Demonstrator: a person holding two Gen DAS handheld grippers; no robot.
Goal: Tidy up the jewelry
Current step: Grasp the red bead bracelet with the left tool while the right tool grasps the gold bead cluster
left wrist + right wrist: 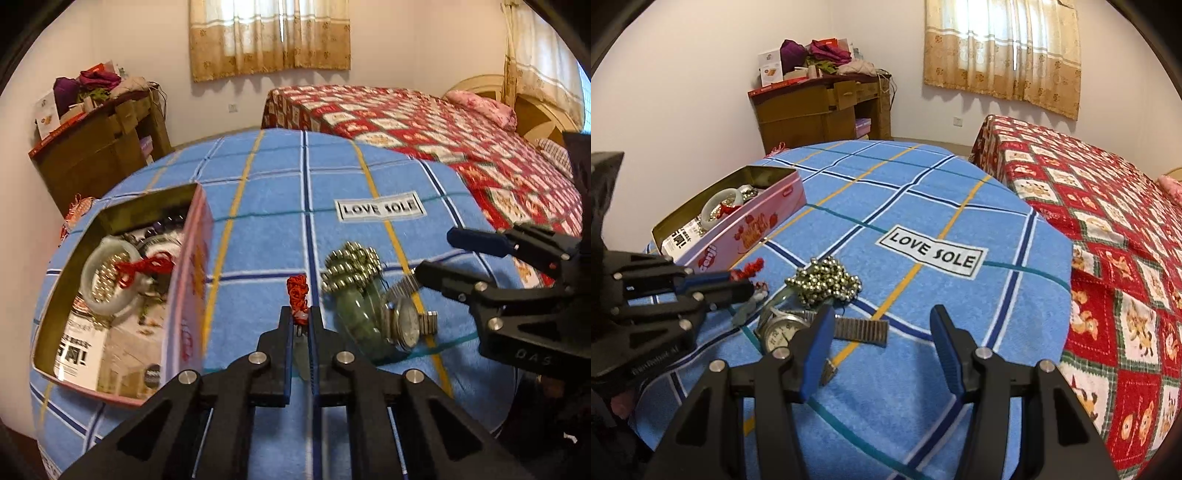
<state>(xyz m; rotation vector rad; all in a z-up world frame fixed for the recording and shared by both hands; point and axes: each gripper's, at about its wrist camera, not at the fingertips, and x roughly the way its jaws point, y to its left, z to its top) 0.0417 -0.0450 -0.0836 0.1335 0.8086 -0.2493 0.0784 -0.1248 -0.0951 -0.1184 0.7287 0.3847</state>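
My left gripper [300,314] is shut on a red-corded pendant [297,291]. The red knot sticks out past the fingertips and a pale green stone hangs below the jaws. In the right wrist view the same gripper [740,286] comes in from the left, holding the cord [751,267] just above the cloth. Beside it lie a pile of gold beads [351,264] [823,282], a green bangle [360,319] and a metal wristwatch [406,325] [779,332]. My right gripper [881,321] [437,254] stands open, nothing between its fingers, over the watch's band [864,330].
An open pink tin [188,280] [746,225] on the left of the blue checked cloth [923,206] holds a white bangle [107,277], red cord and other jewelry. A red quilted bed [1108,221] stands at the right. A wooden cabinet [820,107] is against the far wall.
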